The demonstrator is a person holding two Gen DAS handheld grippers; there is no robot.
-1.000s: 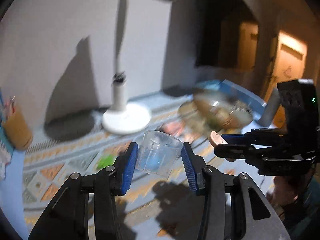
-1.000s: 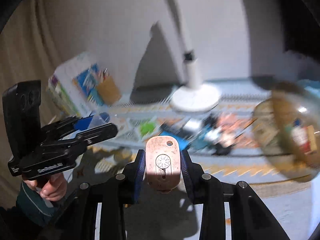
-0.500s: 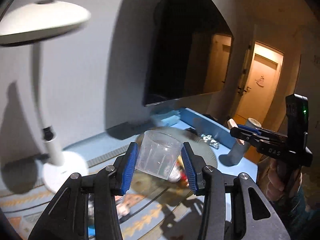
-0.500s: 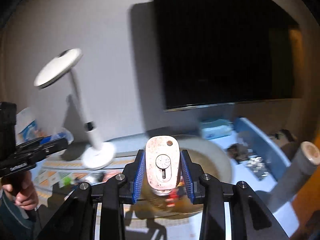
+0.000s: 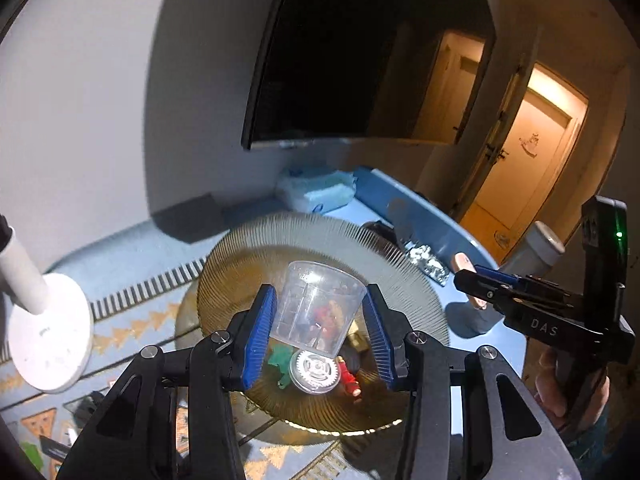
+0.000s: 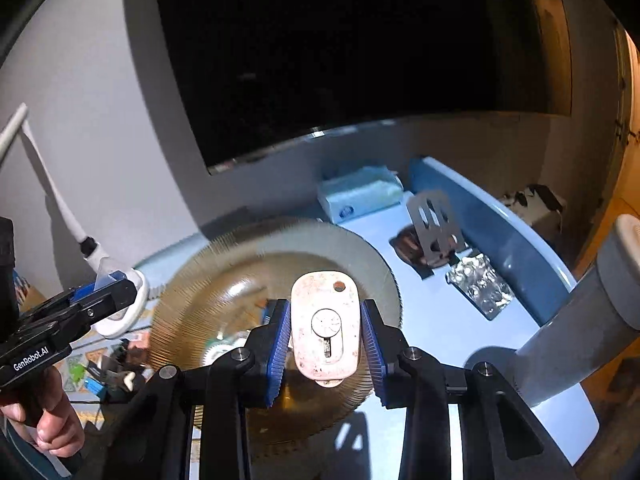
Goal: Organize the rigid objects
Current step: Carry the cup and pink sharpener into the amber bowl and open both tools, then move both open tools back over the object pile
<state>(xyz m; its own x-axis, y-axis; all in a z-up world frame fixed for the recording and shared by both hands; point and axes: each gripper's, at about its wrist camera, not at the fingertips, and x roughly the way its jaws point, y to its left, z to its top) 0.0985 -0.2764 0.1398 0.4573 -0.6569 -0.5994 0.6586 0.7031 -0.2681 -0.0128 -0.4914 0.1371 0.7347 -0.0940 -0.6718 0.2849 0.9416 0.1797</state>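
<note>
Clear plastic measuring cup (image 5: 318,310), upright, pinched at its sides between the blue-padded fingers (image 5: 256,336) of the left gripper (image 5: 318,334), held above a ribbed amber glass bowl (image 5: 248,248). Bowl contents, seen through and below the cup: a round clear case with a gear-like disc (image 5: 314,372), a green piece (image 5: 280,358), small red pieces (image 5: 348,378). Pinkish-white oblong fob (image 6: 325,326) with a small hole near its top and a round centre button, gripped upright between the fingers (image 6: 278,354) of the right gripper (image 6: 326,354), also over the bowl (image 6: 192,280). Pale blue surface (image 6: 432,320) carries, beyond and right of the bowl, a light blue tissue pack (image 6: 360,194), a slotted metal spatula (image 6: 434,220) and a foil blister strip (image 6: 480,286). White lamp base (image 5: 48,332) stands at left. Dark screen (image 6: 340,48) hangs on the wall behind.
</note>
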